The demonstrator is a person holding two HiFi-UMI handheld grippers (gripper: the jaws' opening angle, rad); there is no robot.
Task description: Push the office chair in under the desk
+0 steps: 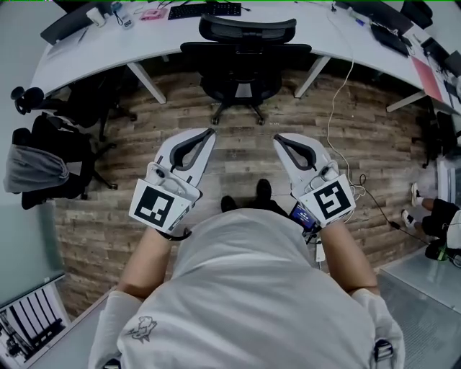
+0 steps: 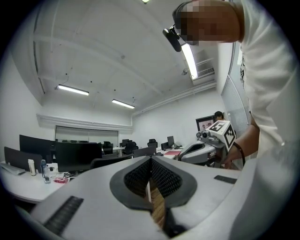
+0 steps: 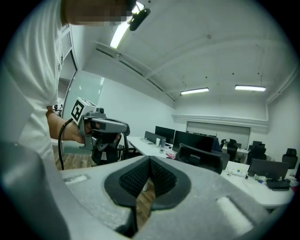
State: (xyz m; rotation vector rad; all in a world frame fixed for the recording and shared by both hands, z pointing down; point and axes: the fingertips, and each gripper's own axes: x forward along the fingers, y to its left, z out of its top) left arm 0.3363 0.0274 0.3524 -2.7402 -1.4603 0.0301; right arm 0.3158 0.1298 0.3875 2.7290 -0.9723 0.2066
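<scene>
Here we stand on the wood floor (image 1: 374, 144), facing a long curved white counter (image 1: 101, 50) that runs across the top of the head view. The chair (image 1: 241, 79), black, sits at the counter's near edge between two slanted white legs. Its star base rests on the floor out in front of the edge, and we cannot tell how far its seat reaches beneath.

A second black chair (image 1: 65, 158) stands well off to our left with grey cloth draped on it.

Both our forearms are bare, bent at the elbow and stretched forward from the body. They hold the grippers side by side above the floor, well apart from the chair. The left gripper (image 1: 209, 132) tilts slightly inward, its tip aimed toward the chair. Its jaws are pressed together with nothing between them. The right gripper (image 1: 278, 137) mirrors that pose, angled in from the other side, its jaws likewise closed and empty. Each marker cube sits just ahead of a wrist.

A white cable (image 1: 333, 115) trails down from the counter to the floor on our right, and a dark keyboard (image 1: 205, 10) lies on the counter behind the chair.
</scene>
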